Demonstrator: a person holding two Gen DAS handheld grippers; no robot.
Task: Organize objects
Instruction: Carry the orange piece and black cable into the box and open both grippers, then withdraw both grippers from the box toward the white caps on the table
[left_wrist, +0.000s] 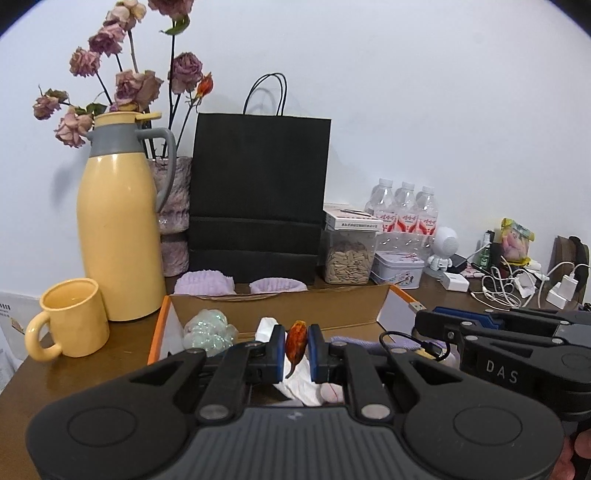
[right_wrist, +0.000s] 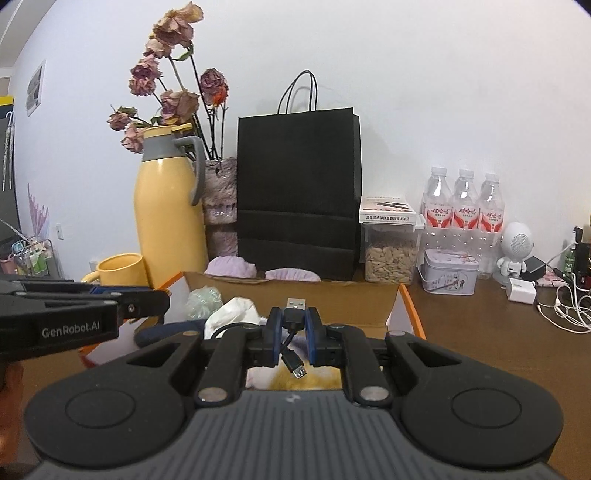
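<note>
Left gripper (left_wrist: 297, 347) "DAS" beside, right gripper (right_wrist: 294, 325) clamping USB cable (right_wrist: 293, 321), "GenRobot.AI" alongside

Soft, even indoor light fills both fisheye views; the white wall (left_wrist: 406, 92) looks bright with a faint bluish cast; a black paper bag (left_wrist: 258, 192) casts a soft shadow of its handles on the wall; dark vignetting curves the corners; straight edges bow outward; focus is mostly sharp.

The left gripper (left_wrist: 296, 345) pinches a small orange-red object (left_wrist: 295, 341) above an open cardboard box (left_wrist: 280, 308), beside a yellow mug (left_wrist: 70, 319) and jug (left_wrist: 118, 229).
</note>
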